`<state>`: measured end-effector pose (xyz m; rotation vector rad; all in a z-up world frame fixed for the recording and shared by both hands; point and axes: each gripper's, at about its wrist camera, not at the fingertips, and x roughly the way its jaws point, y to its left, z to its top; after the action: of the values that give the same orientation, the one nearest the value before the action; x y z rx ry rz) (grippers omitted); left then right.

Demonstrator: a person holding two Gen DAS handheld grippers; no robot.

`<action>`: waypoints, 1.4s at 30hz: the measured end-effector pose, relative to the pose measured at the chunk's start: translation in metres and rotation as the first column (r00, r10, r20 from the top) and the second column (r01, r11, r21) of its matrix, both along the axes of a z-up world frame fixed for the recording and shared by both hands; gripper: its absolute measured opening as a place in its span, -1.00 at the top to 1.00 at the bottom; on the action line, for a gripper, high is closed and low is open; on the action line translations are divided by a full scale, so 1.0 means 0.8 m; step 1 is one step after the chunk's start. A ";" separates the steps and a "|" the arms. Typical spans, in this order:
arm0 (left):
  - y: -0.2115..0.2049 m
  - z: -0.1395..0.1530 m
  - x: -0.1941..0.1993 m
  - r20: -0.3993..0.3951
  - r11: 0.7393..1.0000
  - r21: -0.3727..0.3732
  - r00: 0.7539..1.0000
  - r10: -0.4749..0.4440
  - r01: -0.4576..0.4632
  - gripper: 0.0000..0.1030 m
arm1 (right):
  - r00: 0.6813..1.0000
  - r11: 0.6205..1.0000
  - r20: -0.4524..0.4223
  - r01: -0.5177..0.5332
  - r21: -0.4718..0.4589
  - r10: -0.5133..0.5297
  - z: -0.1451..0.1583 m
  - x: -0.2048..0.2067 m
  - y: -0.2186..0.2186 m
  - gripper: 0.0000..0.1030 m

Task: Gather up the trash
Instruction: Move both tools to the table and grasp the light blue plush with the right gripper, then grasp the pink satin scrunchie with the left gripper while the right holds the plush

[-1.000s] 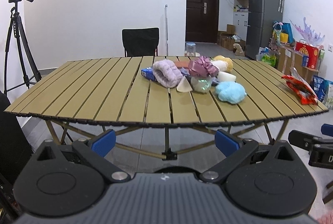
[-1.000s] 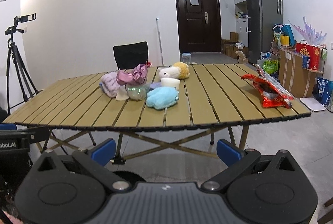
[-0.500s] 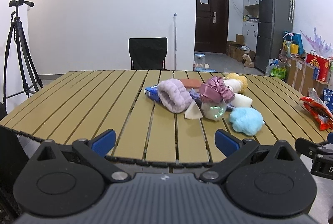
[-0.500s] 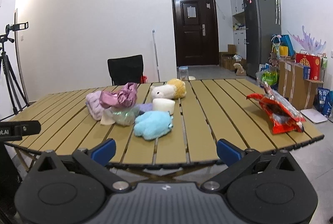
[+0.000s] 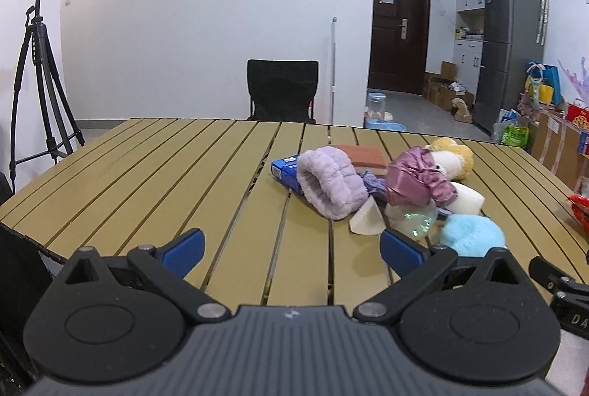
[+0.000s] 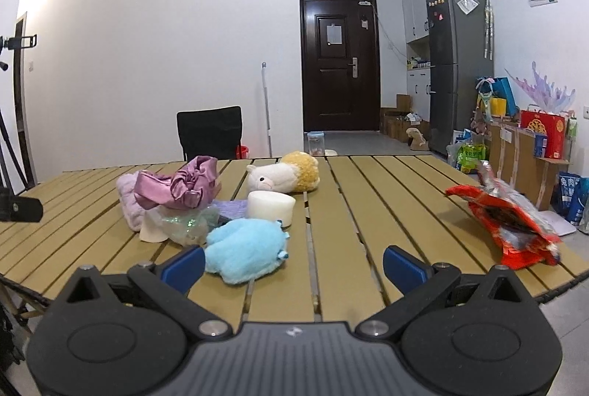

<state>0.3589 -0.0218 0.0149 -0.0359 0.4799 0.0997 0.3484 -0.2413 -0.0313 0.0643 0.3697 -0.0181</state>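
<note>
On slatted table: both grippers spread, empty; approach red snack bag w/ right, pinch crumpled edge.

A slatted tan surface carries soft things. Past its far edge stands a black chair, with a tripod far left of the chair, a dark door to the chair's right, and a grey fridge further right.
</note>
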 end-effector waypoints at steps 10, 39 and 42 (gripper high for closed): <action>0.014 -0.016 0.038 -0.035 1.000 0.004 0.999 0.029 -0.029 -1.00 | 0.998 0.999 -0.047 -0.041 -0.021 0.040 -0.027 0.087 0.044 -0.97; 0.001 -0.032 0.057 -0.067 1.000 0.000 0.998 0.002 -0.002 -1.00 | 0.995 0.999 -0.092 -0.033 0.017 0.035 -0.048 0.129 0.044 -0.35; -0.004 -0.029 0.054 -0.061 1.000 -0.005 0.998 -0.008 0.008 -1.00 | 0.997 0.999 -0.079 -0.021 0.025 0.023 -0.042 0.121 0.036 -0.35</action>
<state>0.4020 -0.0249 -0.0087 -0.0353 0.5408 0.0924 0.4449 -0.2127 -0.0650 0.0838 0.4496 0.0054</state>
